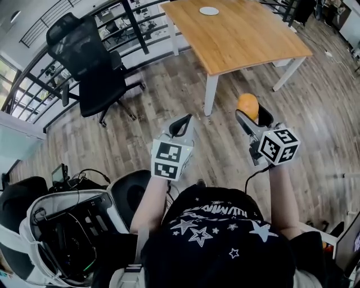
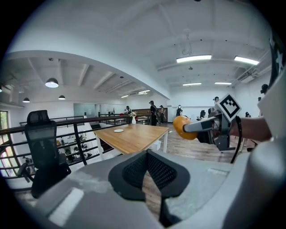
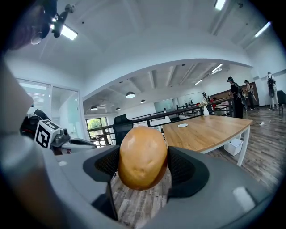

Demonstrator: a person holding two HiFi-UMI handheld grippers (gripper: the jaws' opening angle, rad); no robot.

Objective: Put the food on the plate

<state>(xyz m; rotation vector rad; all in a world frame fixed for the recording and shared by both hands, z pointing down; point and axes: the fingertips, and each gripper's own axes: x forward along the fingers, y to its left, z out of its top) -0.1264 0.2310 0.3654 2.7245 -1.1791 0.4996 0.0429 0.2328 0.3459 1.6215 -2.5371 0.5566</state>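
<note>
A tan, potato-like piece of food (image 3: 143,157) sits between the pads of my right gripper (image 3: 144,164), which is shut on it. In the head view the food (image 1: 247,105) is held in the air over the wooden floor, at the tip of the right gripper (image 1: 251,114). A small white plate (image 1: 208,10) lies far off on the wooden table (image 1: 242,39); the plate (image 3: 182,125) looks tiny ahead of the right gripper. My left gripper (image 1: 182,125) is raised beside it, shut and empty (image 2: 147,172). From the left gripper view I see the food (image 2: 182,127) and the plate (image 2: 118,130).
A black office chair (image 1: 90,67) stands left of the table by a black railing (image 1: 34,79). Equipment with cables (image 1: 67,225) lies on the floor at lower left. Several people (image 2: 153,112) stand far back in the hall.
</note>
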